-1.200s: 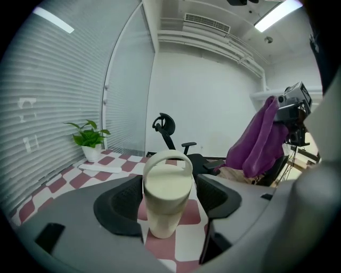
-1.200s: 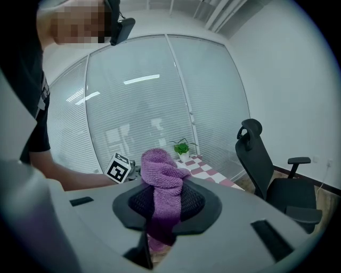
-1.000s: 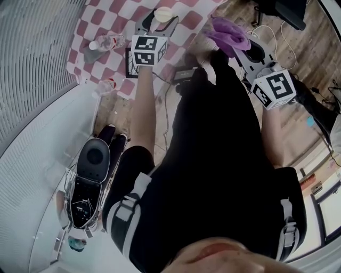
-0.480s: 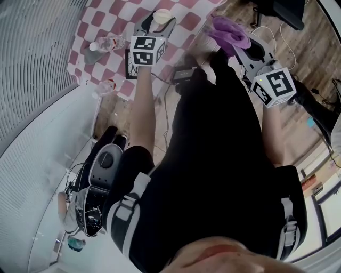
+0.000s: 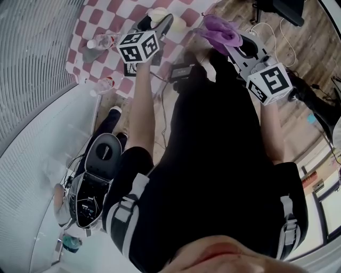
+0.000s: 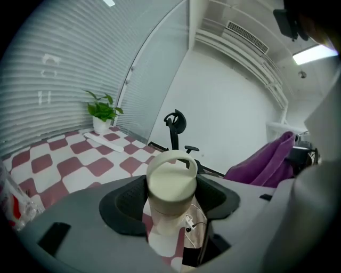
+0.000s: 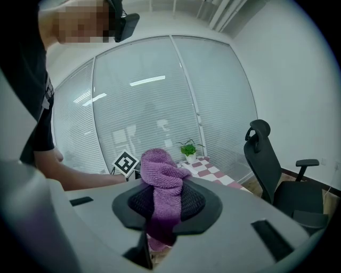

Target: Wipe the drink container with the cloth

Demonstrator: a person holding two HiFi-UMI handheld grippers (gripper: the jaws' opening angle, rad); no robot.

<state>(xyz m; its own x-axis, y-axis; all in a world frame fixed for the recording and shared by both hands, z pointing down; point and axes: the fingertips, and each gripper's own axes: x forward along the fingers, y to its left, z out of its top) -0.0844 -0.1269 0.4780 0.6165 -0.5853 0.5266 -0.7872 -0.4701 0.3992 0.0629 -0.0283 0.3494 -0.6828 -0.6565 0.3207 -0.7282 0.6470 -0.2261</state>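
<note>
The left gripper (image 6: 171, 205) has its two jaws squeezed on a cream drink container (image 6: 170, 186). It holds it up in the air, over the edge of the table (image 5: 106, 16). The right gripper (image 7: 162, 205) has its jaws pinched tight on a purple cloth (image 7: 162, 176). The cloth is near the container but not touching it, a little off to its right.

The table has a red and white checked cover. A clear plastic bottle (image 5: 104, 41) lies on its side there. Another clear bottle with a red label (image 5: 104, 84) lies near the table's edge. A small green plant in a white pot (image 6: 102, 113) stands at the far end of the table, next to the window blinds (image 6: 48, 80). A black office chair (image 7: 272, 165) stands on the wooden floor (image 5: 298, 48). A thin white cable (image 5: 266, 32) curls on the floor, and a small black box (image 5: 181, 70) lies by the table. The person's black top (image 5: 213, 160) fills the middle of the head view and hides the floor under it.

The container is round like a tube, and looks smooth. Its lid is flat on top, with a loop handle that curves over it. The cloth is soft and fuzzy. It bunches up in a lump above the jaws, and a tail hangs down below them. Each gripper is smooth grey with black pads. Each has a white cube (image 5: 138, 47) with black square marks.
</note>
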